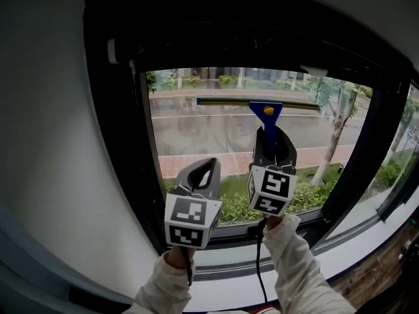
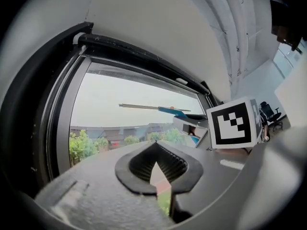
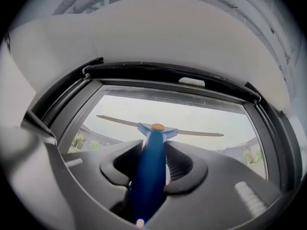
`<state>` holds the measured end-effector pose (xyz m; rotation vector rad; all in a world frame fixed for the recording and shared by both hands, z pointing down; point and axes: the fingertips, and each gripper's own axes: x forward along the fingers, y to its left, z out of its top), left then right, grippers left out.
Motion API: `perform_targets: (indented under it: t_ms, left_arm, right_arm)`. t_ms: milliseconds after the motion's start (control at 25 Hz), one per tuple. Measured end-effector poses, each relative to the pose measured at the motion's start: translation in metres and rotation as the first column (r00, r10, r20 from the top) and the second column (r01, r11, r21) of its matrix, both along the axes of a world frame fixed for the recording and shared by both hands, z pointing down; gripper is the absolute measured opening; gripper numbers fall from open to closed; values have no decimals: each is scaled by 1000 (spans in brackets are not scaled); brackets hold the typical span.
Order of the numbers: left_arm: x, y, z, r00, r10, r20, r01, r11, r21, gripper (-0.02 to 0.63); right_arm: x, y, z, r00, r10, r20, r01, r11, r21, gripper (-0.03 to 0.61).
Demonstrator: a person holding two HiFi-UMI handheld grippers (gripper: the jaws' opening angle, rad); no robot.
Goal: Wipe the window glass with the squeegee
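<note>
The squeegee [image 1: 265, 112] has a blue handle with an orange dot and a long thin blade lying level against the upper part of the window glass [image 1: 190, 136]. My right gripper [image 1: 273, 144] is shut on the blue handle below the blade. In the right gripper view the handle [image 3: 152, 152] runs up between the jaws of that gripper [image 3: 152, 166] to the blade. My left gripper [image 1: 205, 173] hovers lower left of the squeegee, shut on nothing, close to the glass. In the left gripper view the closed jaws of the left gripper [image 2: 157, 170] face the pane, with the squeegee [image 2: 163, 109] to the upper right.
A thick black window frame [image 1: 118, 142] surrounds the pane, with a white wall [image 1: 52, 149] to its left. A pale sill [image 1: 357, 241] runs below. A black cable [image 1: 260, 270] hangs under my right gripper. Trees and a street lie outside.
</note>
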<state>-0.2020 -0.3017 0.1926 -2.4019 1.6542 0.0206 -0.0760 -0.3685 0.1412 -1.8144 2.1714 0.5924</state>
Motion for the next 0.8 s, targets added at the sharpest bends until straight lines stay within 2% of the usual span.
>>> perform_targets:
  t_ms: [360, 480, 800]
  left_arm:
    - [6, -1, 82, 1000, 21, -20, -24, 990, -141, 1]
    - [7, 3, 105, 1000, 16, -1, -16, 987, -159, 0]
    - [10, 12, 177, 1000, -9, 29, 16, 964, -267, 0]
  right_arm:
    - [-3, 5, 66, 999, 6, -48, -9, 998, -56, 149]
    - [-4, 7, 90, 998, 5, -61, -10, 997, -83, 149]
    - [-6, 11, 149, 996, -12, -92, -3, 986, -164, 149]
